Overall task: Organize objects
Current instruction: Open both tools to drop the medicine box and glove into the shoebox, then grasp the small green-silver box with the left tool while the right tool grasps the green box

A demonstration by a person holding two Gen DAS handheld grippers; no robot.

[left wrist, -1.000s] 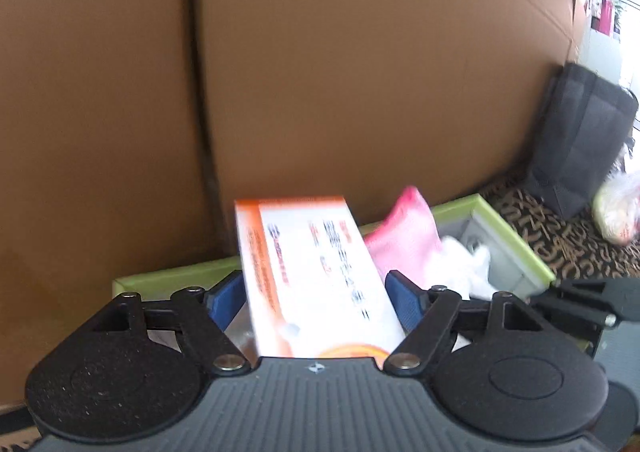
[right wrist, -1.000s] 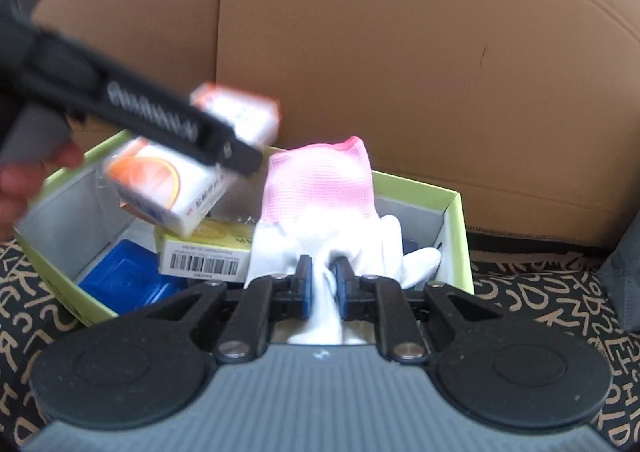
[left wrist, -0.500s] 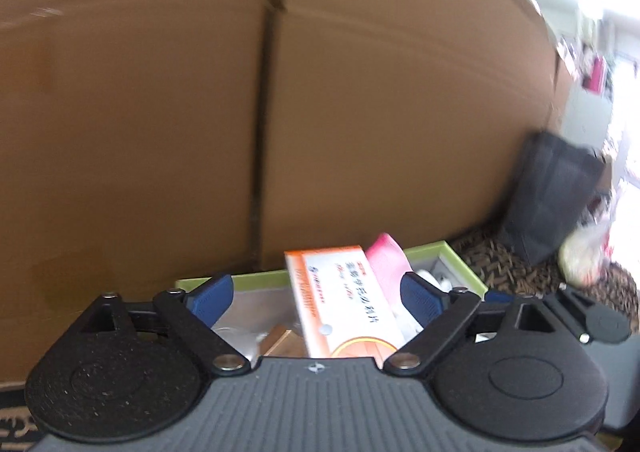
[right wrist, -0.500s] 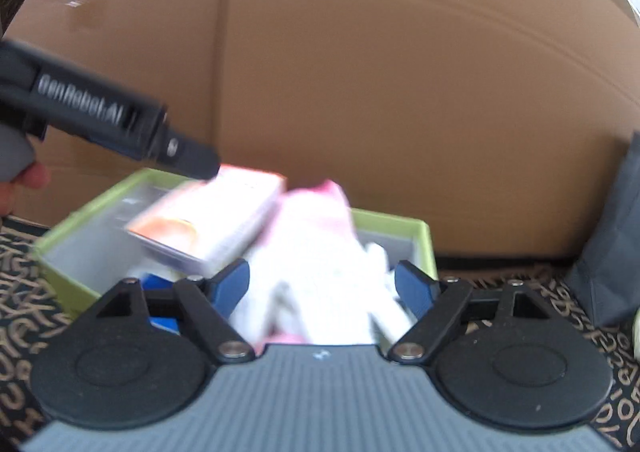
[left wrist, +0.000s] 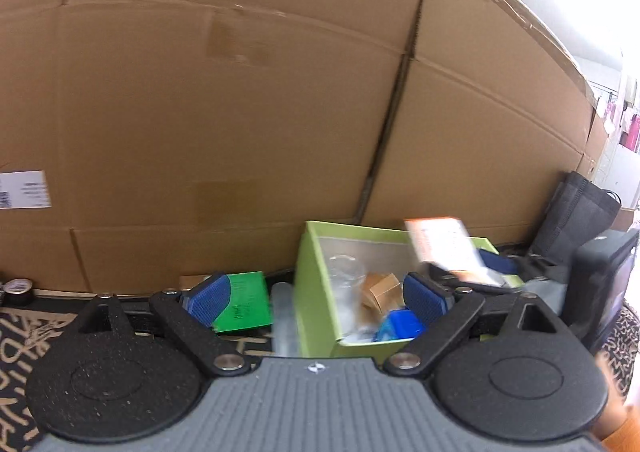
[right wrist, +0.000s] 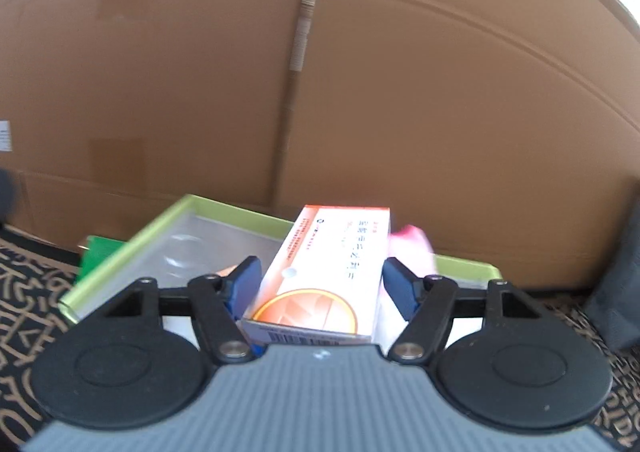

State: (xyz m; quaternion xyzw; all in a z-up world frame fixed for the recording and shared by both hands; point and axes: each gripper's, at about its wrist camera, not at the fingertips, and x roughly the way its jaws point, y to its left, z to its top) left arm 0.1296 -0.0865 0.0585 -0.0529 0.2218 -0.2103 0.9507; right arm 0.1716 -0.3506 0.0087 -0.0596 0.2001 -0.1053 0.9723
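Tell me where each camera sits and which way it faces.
Left wrist: on the left claw, looking along its fingers at the green box below the cardboard wall; its jaws, just opened wider, hold nothing.
Right wrist: on the right claw, facing the same box; its jaws have just closed on the orange-white carton.
Shared: box, wall and carton; the left view also catches the right claw.

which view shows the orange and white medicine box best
The right wrist view: the orange and white medicine box fills the centre between the fingers, print and barcode visible. The left wrist view shows it small and blurred, over the green box.
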